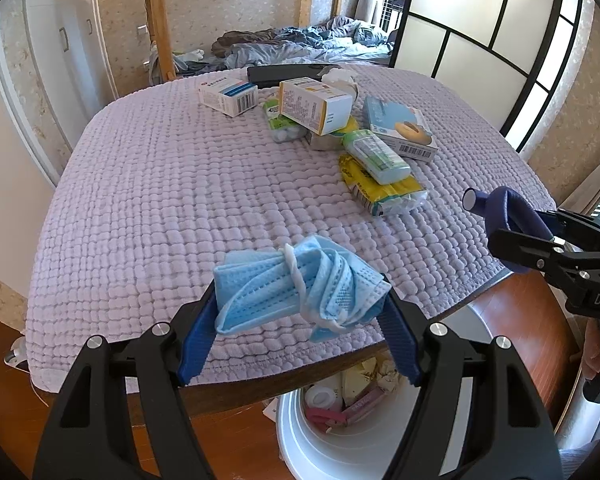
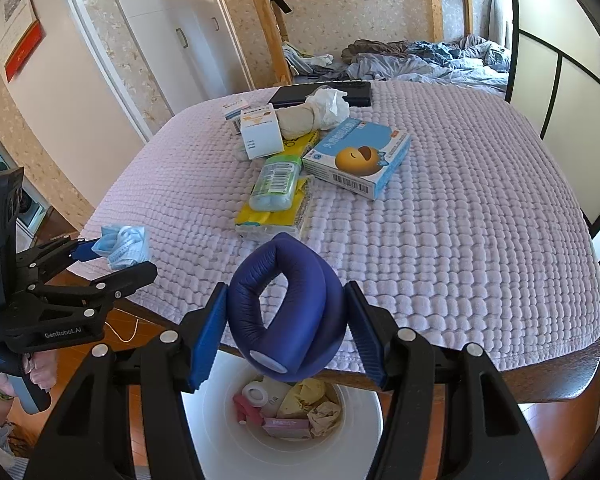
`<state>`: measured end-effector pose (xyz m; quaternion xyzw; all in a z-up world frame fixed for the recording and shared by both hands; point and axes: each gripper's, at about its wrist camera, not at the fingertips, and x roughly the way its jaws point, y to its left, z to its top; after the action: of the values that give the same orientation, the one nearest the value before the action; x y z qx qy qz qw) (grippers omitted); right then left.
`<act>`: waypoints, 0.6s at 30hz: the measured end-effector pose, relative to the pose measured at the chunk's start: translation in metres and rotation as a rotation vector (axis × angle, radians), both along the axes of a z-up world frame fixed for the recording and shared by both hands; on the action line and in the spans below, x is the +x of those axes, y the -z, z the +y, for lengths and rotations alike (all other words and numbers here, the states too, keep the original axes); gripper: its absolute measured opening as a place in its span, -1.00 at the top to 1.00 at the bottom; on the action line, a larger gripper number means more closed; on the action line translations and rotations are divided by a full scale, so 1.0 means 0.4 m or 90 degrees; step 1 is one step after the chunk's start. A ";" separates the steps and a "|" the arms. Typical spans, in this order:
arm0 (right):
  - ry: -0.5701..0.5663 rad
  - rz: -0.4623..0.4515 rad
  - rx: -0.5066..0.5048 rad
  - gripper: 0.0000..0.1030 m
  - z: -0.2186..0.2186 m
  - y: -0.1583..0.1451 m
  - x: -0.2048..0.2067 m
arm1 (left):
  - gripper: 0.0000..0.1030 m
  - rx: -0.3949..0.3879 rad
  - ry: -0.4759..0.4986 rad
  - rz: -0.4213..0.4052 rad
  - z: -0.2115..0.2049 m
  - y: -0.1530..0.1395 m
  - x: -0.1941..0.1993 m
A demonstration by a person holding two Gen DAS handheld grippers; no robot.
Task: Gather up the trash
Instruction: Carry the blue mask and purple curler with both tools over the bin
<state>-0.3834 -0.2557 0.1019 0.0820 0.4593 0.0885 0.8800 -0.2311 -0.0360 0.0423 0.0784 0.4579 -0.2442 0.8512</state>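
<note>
Your left claw (image 1: pixel 300 300) grips the crumpled blue mask (image 1: pixel 296 284) over the counter (image 1: pixel 148 184) edge. Your right claw (image 2: pixel 286 332) clamps the folded blue tube (image 2: pixel 284 312); only its view shows the white bin (image 2: pixel 364 428) directly beneath.

Pale lilac waffle-textured cloth (image 1: pixel 140 200) on table. Light blue face mask (image 1: pixel 296 284). Navy blue foam tube (image 2: pixel 288 316). White bin (image 2: pixel 360 432). Blue box w/ orange cartoon (image 2: pixel 356 156). Yellow tissue pack (image 1: pixel 384 188). Grippers black w/ blue pads (image 2: pixel 210 336).
</note>
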 end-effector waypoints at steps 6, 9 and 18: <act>-0.004 0.003 0.000 -0.12 0.009 -0.002 -0.007 | -0.43 -0.002 0.001 0.003 0.003 -0.001 -0.008; -0.008 0.007 0.001 -0.12 0.010 0.000 -0.017 | -0.43 -0.005 0.000 0.004 0.007 -0.004 -0.016; -0.024 0.016 0.001 -0.12 0.016 -0.001 -0.055 | -0.43 0.001 0.011 0.000 0.005 -0.013 -0.053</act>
<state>-0.4052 -0.2493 0.1024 0.0752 0.4720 0.1040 0.8722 -0.2524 -0.0341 0.0477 0.0832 0.4577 -0.2512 0.8488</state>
